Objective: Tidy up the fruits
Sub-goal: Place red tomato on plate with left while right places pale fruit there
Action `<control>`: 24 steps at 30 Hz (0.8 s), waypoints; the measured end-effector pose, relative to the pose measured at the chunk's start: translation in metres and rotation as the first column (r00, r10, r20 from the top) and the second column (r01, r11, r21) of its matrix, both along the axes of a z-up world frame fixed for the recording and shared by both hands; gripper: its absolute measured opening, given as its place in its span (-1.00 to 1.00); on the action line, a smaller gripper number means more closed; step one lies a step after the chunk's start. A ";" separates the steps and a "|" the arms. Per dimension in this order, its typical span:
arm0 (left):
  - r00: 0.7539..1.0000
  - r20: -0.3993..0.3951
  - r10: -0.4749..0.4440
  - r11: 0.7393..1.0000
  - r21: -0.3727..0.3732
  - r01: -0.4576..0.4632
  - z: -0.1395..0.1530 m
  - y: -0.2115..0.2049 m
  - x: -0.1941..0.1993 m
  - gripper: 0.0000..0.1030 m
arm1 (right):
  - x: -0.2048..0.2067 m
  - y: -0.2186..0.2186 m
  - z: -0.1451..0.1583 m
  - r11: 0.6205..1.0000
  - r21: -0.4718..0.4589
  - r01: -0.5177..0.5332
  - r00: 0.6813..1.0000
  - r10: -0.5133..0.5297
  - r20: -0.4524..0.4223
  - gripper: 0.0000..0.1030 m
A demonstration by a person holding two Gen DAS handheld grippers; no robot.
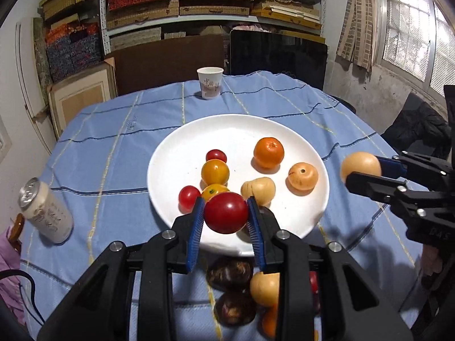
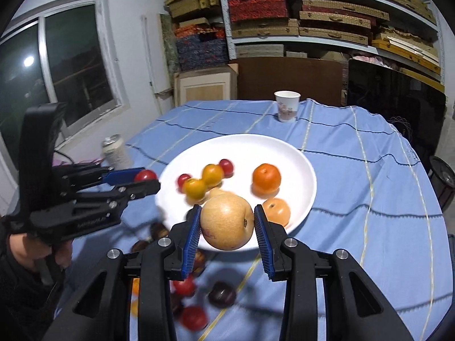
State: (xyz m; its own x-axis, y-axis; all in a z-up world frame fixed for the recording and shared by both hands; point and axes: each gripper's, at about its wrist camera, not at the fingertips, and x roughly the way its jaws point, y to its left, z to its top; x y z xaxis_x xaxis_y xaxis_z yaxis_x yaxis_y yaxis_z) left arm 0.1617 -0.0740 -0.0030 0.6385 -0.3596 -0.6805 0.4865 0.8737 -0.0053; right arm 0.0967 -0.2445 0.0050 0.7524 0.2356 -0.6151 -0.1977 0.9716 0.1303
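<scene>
Several loose fruits on the blue checked tablecloth (image 1: 113,153) near the camera are blurred and half hidden behind the black gripper frames: dark brown round ones (image 1: 230,272), a pale yellow one and red ones. The left gripper (image 1: 226,213) is clamped on a glossy round red tomato (image 1: 226,216) between its ribbed blue pads, over the near rim of a round white ceramic plate (image 1: 182,145). The right gripper (image 2: 227,221) squeezes a matte tan-yellow pear-like fruit (image 2: 227,221) above that rim. The plate holds 2 small red tomatoes, 2 yellow ones, 1 orange tangerine (image 1: 268,153) and 2 tan fruits.
</scene>
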 end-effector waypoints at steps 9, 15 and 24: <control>0.999 -0.042 0.013 1.000 0.006 -0.012 -0.021 -0.010 0.034 -0.42 | 0.047 -0.005 -0.019 1.000 -0.016 0.024 0.999 -0.024 -0.045 -0.27; 0.998 -0.041 0.056 0.998 -0.016 -0.056 -0.025 -0.008 0.046 0.29 | 0.065 -0.006 -0.019 1.000 0.007 0.018 1.000 -0.018 -0.024 0.06; 0.997 -0.004 0.075 0.996 -0.058 -0.075 -0.009 0.012 0.026 0.50 | 0.037 -0.016 -0.009 0.998 0.054 0.043 0.999 -0.042 -0.006 0.12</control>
